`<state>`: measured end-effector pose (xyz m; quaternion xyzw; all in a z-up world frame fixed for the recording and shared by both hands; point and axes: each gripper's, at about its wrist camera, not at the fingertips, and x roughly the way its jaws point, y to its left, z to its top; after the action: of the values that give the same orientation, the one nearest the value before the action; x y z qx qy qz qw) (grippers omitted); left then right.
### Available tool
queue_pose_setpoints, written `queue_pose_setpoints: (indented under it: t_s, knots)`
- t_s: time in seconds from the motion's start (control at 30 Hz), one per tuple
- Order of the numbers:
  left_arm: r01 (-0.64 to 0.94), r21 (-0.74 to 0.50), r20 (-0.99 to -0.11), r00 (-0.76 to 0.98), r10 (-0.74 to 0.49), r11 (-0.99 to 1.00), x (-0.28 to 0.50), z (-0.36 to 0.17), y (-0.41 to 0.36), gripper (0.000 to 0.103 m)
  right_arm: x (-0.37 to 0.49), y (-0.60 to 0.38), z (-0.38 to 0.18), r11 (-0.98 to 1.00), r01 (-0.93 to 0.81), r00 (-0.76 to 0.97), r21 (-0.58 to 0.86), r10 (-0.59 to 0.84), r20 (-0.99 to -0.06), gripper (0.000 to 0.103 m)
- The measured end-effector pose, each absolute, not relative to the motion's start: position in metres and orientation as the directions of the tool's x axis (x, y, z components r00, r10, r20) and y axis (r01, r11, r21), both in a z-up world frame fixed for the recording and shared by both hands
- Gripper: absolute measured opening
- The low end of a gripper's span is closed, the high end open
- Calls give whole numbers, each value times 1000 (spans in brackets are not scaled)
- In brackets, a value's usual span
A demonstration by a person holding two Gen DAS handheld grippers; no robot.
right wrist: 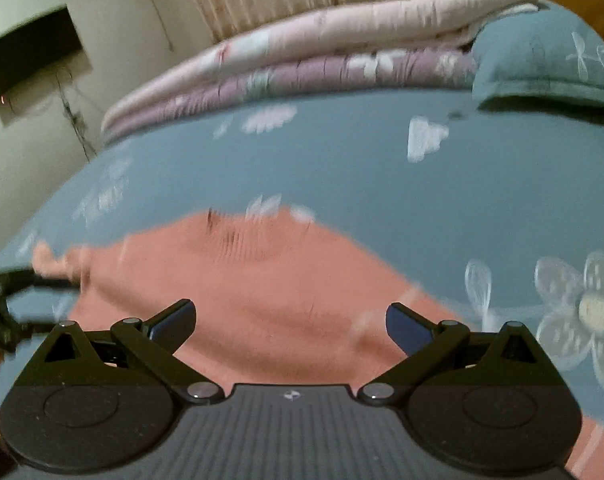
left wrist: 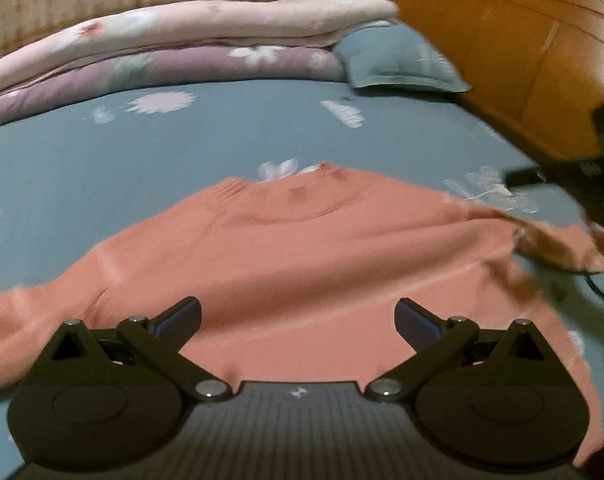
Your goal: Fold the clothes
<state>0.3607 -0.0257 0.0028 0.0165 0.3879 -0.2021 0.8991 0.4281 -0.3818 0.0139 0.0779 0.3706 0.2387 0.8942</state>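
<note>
Fingers of the left gripper (left wrist: 298, 316) stand wide apart with nothing between them, hovering above the lower body of a salmon-pink sweater (left wrist: 302, 248). The right gripper (right wrist: 290, 318) is spread just as wide and is also empty, above the same sweater (right wrist: 262, 288) on its other side. In the left view the right gripper shows as a dark blurred shape at the frame's right edge, close to a rumpled sleeve (left wrist: 557, 240); whether it touches the cloth I cannot tell.

The sweater lies flat on the bed (left wrist: 222, 140), on a blue-grey sheet printed with white flowers, its neckline (left wrist: 302, 188) pointing toward the far edge of the bed. Along that far edge sit folded quilts (left wrist: 182, 40), a pillow (left wrist: 397, 60) beside them, and a wooden headboard (left wrist: 521, 40) at the far right corner.

The knit looks soft, light and limp, so it should drape and stretch rather than hold a shape, and it may drag on the sheet. Pinching it at a shoulder seam or the hem corners, through both layers, seems the surest hold.
</note>
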Motion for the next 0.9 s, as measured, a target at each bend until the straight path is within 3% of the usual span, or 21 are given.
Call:
queue_pose_setpoints:
  t_s: [0.3, 0.47, 0.63, 0.9]
  knots:
    - [381, -216, -820, 430, -379, 899, 353, -56, -38, 102, 524, -382, -25, 786, -448, 423, 427, 607, -673, 103]
    - [385, -222, -811, 437, -389, 896, 348, -59, -31, 102, 570, -387, -40, 743, -494, 311, 450, 635, -707, 103]
    - [373, -218, -808, 449, -381, 902, 351, -60, -32, 102, 618, -393, -69, 665, -501, 91, 553, 677, -731, 103]
    - [379, -172, -819, 457, -346, 909, 354, -60, -40, 102, 661, -370, -79, 496, -513, -26, 701, 807, -590, 103]
